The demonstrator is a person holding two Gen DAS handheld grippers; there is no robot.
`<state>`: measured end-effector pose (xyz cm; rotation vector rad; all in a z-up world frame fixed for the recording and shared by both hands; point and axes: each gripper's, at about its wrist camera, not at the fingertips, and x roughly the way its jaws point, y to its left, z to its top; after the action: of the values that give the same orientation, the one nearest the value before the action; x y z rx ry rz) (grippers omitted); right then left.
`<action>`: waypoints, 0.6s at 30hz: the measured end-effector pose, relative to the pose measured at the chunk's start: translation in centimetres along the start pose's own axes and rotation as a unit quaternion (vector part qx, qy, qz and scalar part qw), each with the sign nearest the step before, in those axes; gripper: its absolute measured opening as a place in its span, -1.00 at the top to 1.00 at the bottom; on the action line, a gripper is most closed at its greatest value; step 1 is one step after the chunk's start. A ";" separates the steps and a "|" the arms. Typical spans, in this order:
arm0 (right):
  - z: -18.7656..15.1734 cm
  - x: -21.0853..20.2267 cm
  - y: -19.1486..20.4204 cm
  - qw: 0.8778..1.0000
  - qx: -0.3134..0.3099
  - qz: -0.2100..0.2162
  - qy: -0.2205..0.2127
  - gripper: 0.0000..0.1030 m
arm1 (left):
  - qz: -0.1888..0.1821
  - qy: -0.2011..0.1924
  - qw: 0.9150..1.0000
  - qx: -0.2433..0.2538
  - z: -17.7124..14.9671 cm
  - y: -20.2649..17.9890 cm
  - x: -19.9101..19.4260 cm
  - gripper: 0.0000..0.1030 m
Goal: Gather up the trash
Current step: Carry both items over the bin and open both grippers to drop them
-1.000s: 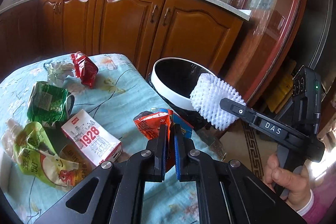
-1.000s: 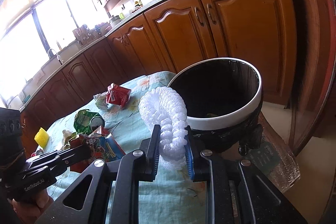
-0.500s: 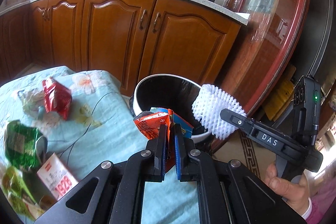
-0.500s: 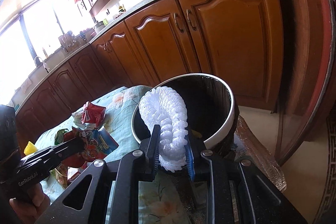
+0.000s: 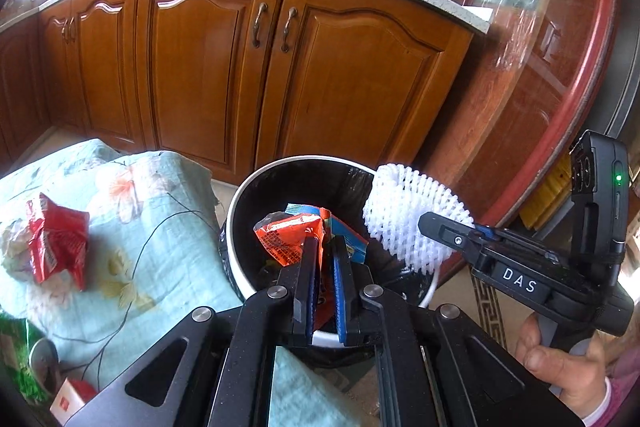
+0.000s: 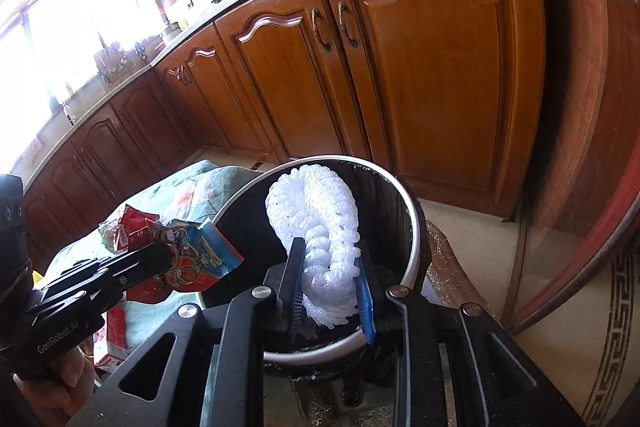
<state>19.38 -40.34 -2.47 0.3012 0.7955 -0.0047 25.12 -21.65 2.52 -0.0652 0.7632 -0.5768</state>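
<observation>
A black bin with a white rim (image 5: pixel 280 161) stands on the floor beside the table. My left gripper (image 5: pixel 323 239) is shut on a crumpled orange and blue snack wrapper (image 5: pixel 286 237) and holds it over the bin's mouth. To its right my right gripper (image 6: pixel 326 247) holds a white foam net (image 6: pixel 316 211) above the same bin (image 6: pixel 414 227). Its jaws are opening, with the net still between the pads and touching them. In the right wrist view, the left gripper (image 6: pixel 168 255) and its wrapper (image 6: pixel 204 259) hang at the bin's left edge.
The table with a pale blue flowered cloth (image 5: pixel 152 227) lies left of the bin. On it are a red wrapper (image 5: pixel 56 243), a green packet (image 5: pixel 16 347) and a red and white box (image 5: pixel 68 403). Wooden cabinets (image 5: pixel 200 67) stand behind. A hand (image 5: pixel 560 359) grips the right handle.
Both grippers have travelled from above the table's edge to above the bin, carrying the wrapper and the foam net. The table's trash has slid away to the left of both views.
</observation>
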 end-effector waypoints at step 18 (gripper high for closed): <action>0.8 1.2 -1.2 1.000 0.004 0.004 0.018 -0.17 | 0.013 0.029 0.999 -0.002 1.8 -0.3 3.8 -0.05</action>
<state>20.65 -41.57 -3.12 0.3127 0.8297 0.0057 28.40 -24.15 1.47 -0.0420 0.8208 -0.5544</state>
